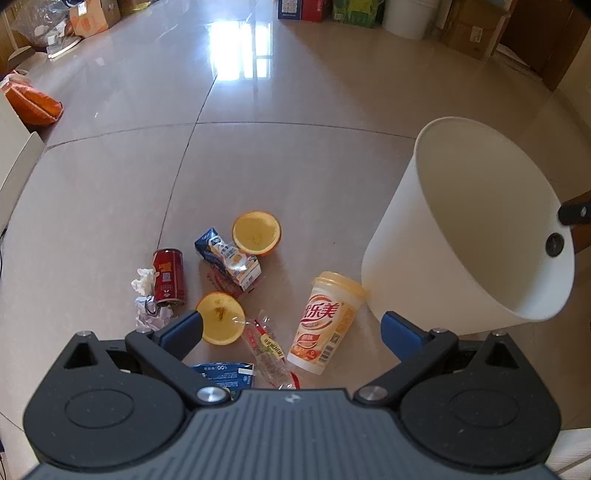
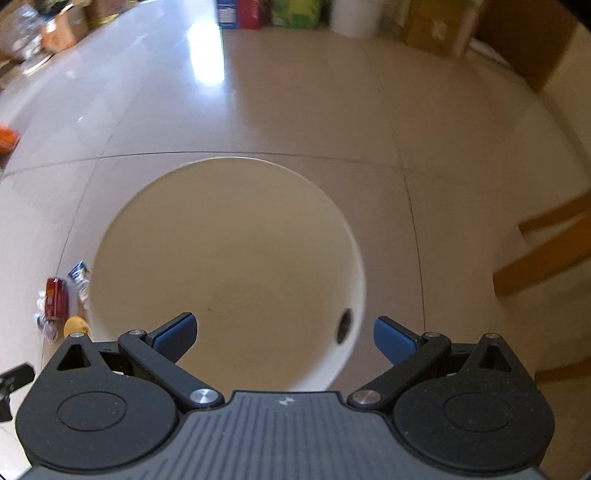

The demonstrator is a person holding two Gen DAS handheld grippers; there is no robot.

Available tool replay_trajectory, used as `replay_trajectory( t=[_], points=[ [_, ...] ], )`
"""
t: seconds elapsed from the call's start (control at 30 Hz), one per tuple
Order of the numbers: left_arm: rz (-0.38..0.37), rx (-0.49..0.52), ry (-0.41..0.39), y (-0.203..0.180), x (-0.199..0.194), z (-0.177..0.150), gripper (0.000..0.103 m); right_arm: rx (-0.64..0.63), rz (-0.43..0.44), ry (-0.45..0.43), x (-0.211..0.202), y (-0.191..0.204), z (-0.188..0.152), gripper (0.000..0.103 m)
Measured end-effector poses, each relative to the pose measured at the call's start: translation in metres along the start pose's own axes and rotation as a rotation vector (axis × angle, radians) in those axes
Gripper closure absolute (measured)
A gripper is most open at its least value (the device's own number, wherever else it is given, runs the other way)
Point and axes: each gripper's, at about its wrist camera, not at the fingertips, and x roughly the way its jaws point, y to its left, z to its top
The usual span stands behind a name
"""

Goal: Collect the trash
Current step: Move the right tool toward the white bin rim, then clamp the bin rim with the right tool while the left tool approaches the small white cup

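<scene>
Trash lies scattered on the tiled floor: a red can (image 1: 169,277), a blue milk carton (image 1: 229,258), two orange halves (image 1: 256,233) (image 1: 219,318), a milk tea cup (image 1: 325,325) on its side, a clear snack wrapper (image 1: 267,349), a blue packet (image 1: 223,373) and crumpled tissue (image 1: 146,299). My left gripper (image 1: 291,328) hovers open above the wrapper and cup, holding nothing. To their right stands a white bin (image 1: 472,236), empty inside. My right gripper (image 2: 284,336) is open just above the white bin's (image 2: 229,258) mouth. The can (image 2: 56,297) and carton (image 2: 79,277) show left of the bin.
Cardboard boxes (image 1: 94,16) and bags line the far wall, with a white bucket (image 1: 410,16) at the back right. An orange bag (image 1: 35,105) lies at the left. Wooden chair legs (image 2: 543,251) stand right of the bin. Bare floor stretches behind the trash.
</scene>
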Motion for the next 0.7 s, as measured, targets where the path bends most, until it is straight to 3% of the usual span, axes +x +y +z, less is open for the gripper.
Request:
replay_trajectory(
  t=[0.2,0.37,0.43,0.5,0.6,0.7],
  points=[
    [0.012,-0.026,0.003,0.005,0.007,-0.005,0.001,0.133,-0.021,0.027,0.020,-0.034,0.005,0.001],
    [0.045,0.001,0.000,0.005,0.013,-0.009,0.001,0.180,-0.018,0.131,0.050,-0.040,0.005,0.026],
    [0.049,0.004,0.003,0.007,0.015,-0.012,0.001,0.179,-0.038,0.154,0.060,-0.041,0.003,0.047],
    [0.051,-0.007,0.014,0.011,0.018,-0.014,0.001,0.199,-0.029,0.166,0.067,-0.042,0.002,0.056],
    [0.056,-0.027,0.033,0.016,0.024,-0.015,0.001,0.220,-0.016,0.167,0.072,-0.045,0.002,0.086],
    [0.053,-0.030,0.044,0.020,0.029,-0.017,0.001,0.205,-0.055,0.155,0.075,-0.042,0.007,0.091]
  ],
)
